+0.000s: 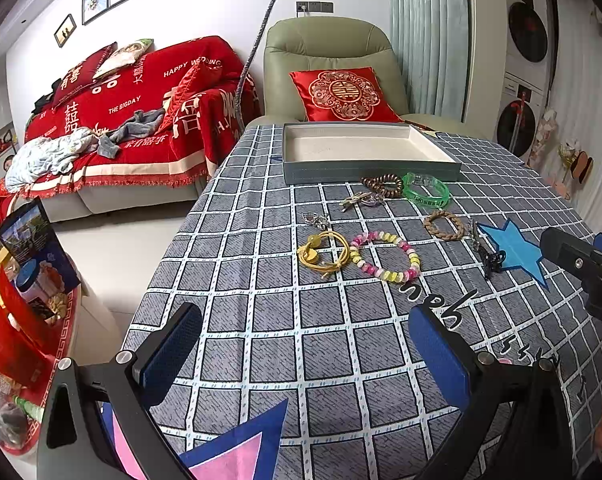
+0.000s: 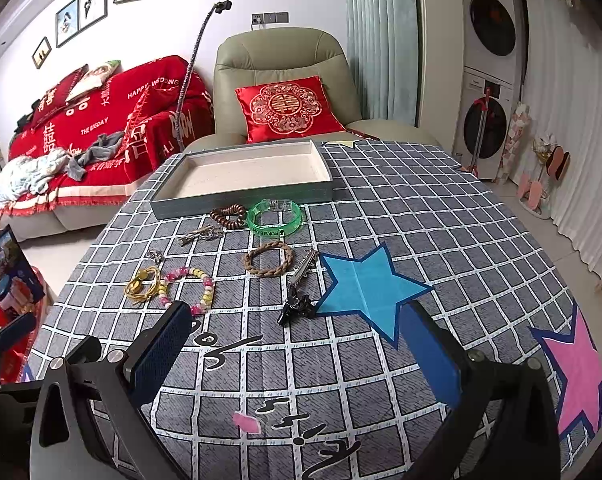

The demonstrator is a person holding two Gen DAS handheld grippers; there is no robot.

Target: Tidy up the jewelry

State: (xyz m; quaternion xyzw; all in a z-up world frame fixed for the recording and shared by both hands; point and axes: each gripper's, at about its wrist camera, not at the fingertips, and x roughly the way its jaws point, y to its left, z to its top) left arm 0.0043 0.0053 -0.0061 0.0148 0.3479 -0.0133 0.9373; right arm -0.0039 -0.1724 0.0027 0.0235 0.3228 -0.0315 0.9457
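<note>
Blue-padded fingers of the left gripper stand spread wide over bare grey-and-white checked tablecloth, holding nothing. The right gripper is likewise released and empty, hovering near the black hair clip and blue paper star.

Jewelry lies loose in a cluster between grippers and tray: yellow cord bracelet touching pink-and-yellow beaded bracelet, braided tan rope bracelet, translucent green plastic bangle, brown coiled bead bracelet, silver clip, and a small silver piece, too small to identify.

Shallow grey tray with cream lining sits just beyond, empty; probably the destination. Nothing sorted yet. Both grippers look poised for a first pick, the nearest pieces being likeliest.
</note>
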